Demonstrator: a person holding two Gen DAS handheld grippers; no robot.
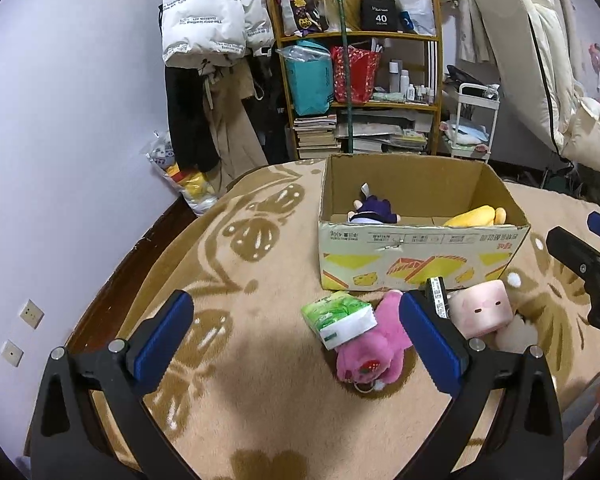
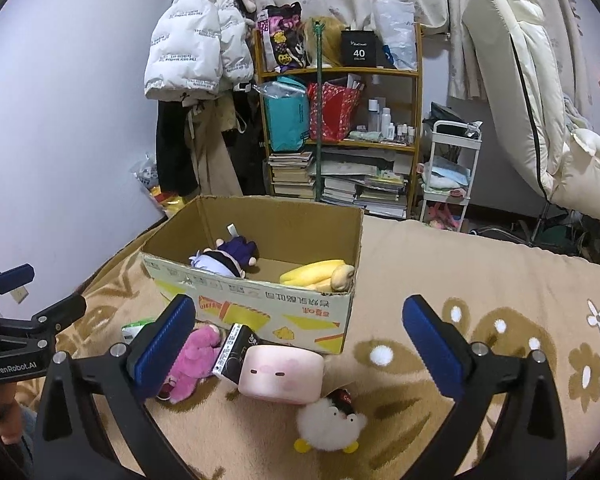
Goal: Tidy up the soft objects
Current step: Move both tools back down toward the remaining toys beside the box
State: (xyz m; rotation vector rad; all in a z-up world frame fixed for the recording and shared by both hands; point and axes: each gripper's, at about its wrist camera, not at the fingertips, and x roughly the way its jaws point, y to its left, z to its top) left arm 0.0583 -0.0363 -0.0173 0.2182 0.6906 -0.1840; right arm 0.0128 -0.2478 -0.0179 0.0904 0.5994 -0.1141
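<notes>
An open cardboard box stands on the beige blanket; it also shows in the right wrist view. Inside lie a purple doll and a yellow plush. In front of the box lie a green tissue pack, a pink plush, a pink cube plush, a black packet and a white chick plush. My left gripper is open above the blanket beside the tissue pack. My right gripper is open over the cube plush.
A wooden shelf with bags, books and bottles stands behind the bed. Coats hang at the left wall. A white cart and a folded mattress stand at the right. The blanket's left edge drops to the floor.
</notes>
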